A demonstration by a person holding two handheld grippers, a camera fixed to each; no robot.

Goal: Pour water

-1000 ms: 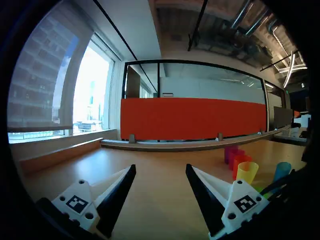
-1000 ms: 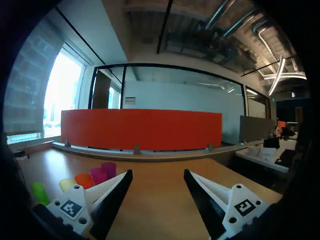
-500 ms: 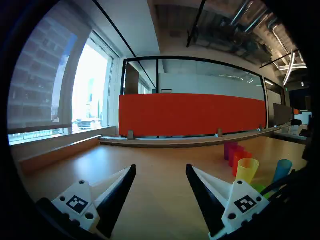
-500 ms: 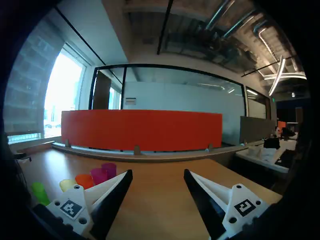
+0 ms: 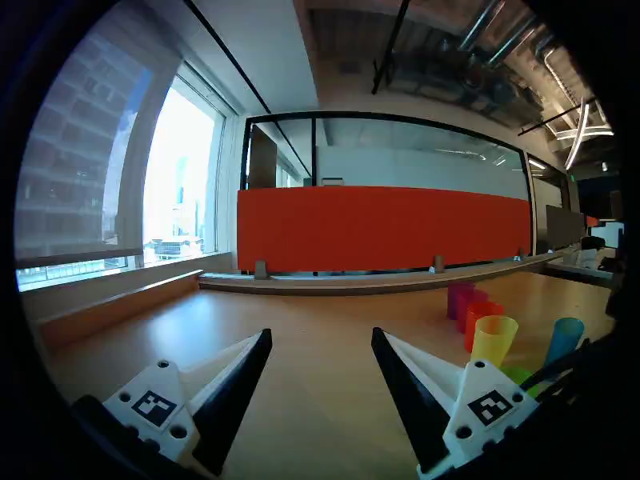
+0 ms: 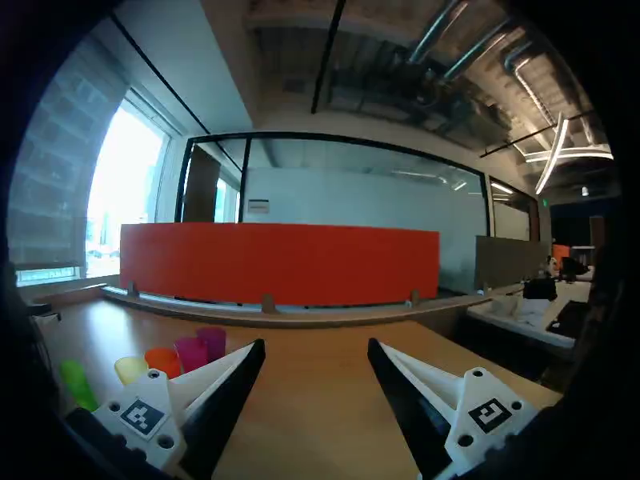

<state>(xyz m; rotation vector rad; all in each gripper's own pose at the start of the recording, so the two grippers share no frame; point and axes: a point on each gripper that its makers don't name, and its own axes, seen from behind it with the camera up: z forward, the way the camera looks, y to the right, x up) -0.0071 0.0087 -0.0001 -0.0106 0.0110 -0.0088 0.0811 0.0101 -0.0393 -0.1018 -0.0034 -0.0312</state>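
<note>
A row of plastic cups stands on the wooden table [image 5: 320, 376]. In the left gripper view they sit to the right: a purple cup [image 5: 458, 298], a pink one, an orange cup [image 5: 478, 320], a yellow cup [image 5: 494, 340] and a blue cup [image 5: 565, 340]. My left gripper [image 5: 320, 360] is open, low over bare wood, left of the cups. In the right gripper view the purple cup [image 6: 213, 342], pink cup [image 6: 190, 352], orange cup [image 6: 163, 362], yellow cup [image 6: 130, 369] and a green cup [image 6: 77, 382] sit at lower left, partly behind the left finger. My right gripper [image 6: 316, 364] is open with nothing between its fingers.
An orange partition [image 5: 384, 228] runs along the table's far edge. Windows [image 5: 176, 192] and a wooden ledge [image 5: 112, 308] lie to the left. Another desk with dark items [image 6: 536, 308] stands to the right in the right gripper view.
Both views have shifted slightly: the left camera tipped down a little a second ago and then held still, and the right camera has dipped slightly. Both grippers stay open.
</note>
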